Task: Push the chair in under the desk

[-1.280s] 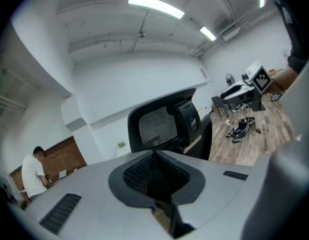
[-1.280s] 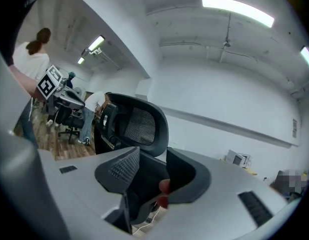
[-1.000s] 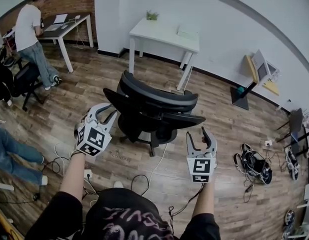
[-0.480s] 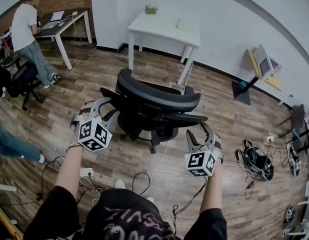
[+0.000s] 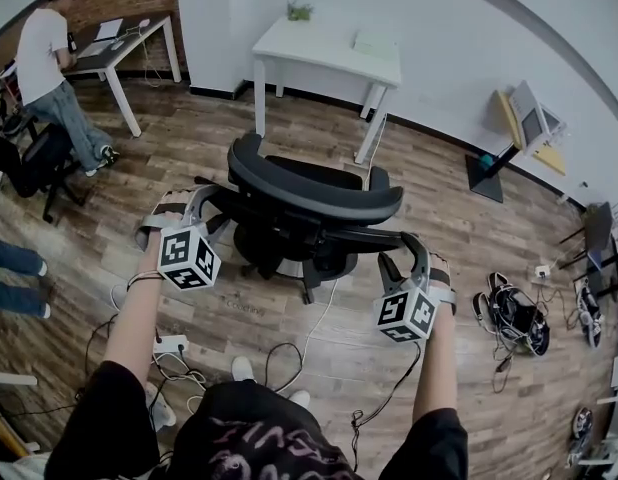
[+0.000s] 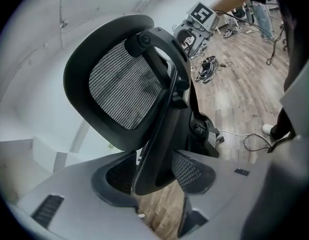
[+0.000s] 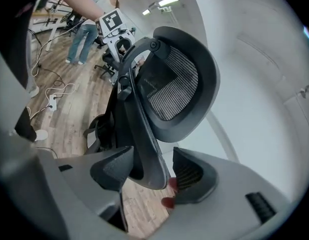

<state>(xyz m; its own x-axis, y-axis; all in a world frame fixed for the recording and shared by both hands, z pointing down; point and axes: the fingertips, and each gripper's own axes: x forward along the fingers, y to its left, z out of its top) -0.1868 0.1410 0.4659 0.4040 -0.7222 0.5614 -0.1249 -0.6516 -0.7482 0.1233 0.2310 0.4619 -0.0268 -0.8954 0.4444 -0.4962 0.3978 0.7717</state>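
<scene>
A black mesh office chair point(image 5: 309, 193) stands on the wood floor with its back toward me, in front of the white desk point(image 5: 329, 53). My left gripper point(image 5: 211, 206) straddles the chair's left armrest point(image 6: 154, 154). Its jaws have just been opening and the pads point(image 6: 194, 171) stand off the armrest on both sides. My right gripper point(image 5: 404, 253) is open around the right armrest point(image 7: 144, 149), and a gap shows beside the far pad point(image 7: 189, 174). The backrest point(image 6: 119, 89) fills both gripper views.
A person point(image 5: 44, 58) stands at a second desk at the far left, beside another dark chair point(image 5: 34, 158). Cables and a power strip point(image 5: 169, 346) lie on the floor near my feet. A pile of gear point(image 5: 514, 323) lies at the right.
Both grippers have rolled and come forward and down, so that each now straddles an armrest. The left jaws stand wider than before.
</scene>
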